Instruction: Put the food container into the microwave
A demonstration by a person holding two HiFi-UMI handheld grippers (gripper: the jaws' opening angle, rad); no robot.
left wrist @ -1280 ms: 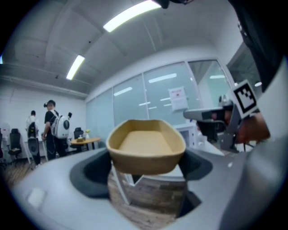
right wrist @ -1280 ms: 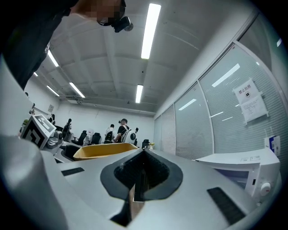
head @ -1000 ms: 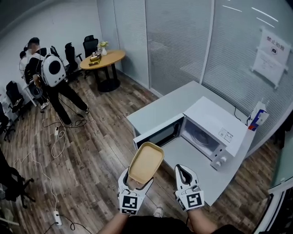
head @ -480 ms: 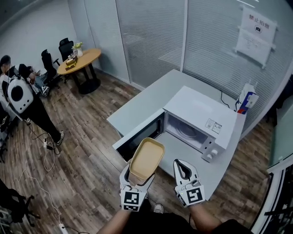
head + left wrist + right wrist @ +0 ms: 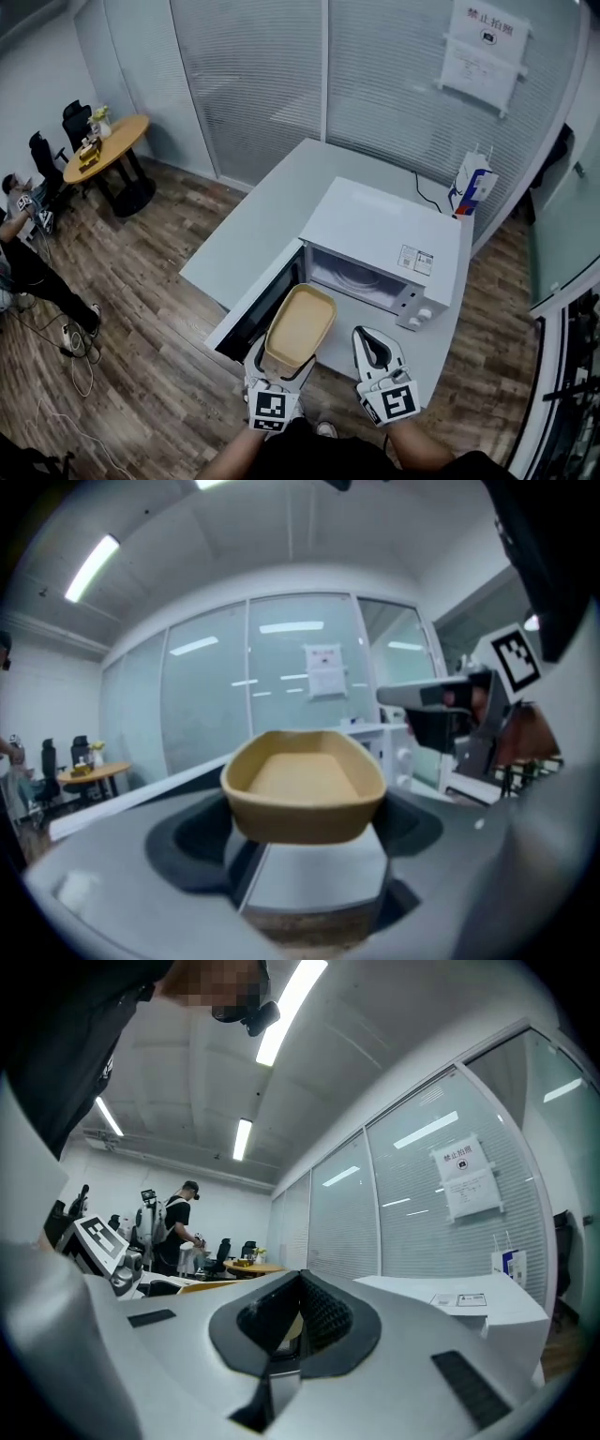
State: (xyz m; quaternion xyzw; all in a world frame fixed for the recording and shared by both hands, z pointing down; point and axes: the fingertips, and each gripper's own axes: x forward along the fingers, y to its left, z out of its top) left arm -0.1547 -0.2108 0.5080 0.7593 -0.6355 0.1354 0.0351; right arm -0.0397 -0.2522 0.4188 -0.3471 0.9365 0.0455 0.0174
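The left gripper is clamped on the near end of the food container, and the left gripper view confirms it: the jaws are pressed against the tan tub from both sides, carrying it level with its open top up. It looks empty inside. The container hangs in the air just short of the microwave, on the near side of the open door, so it is not inside yet. That door swings out to the left, and the cavity behind it shows pale and bare.

On the right, the right gripper hovers beside the container, holding nothing. In its own view the two jaws are drawn together.

The microwave sits on a long grey worktop running to the far glass wall. A blue and white carton stands at the far right, beyond the microwave. Far left, a round wooden table.
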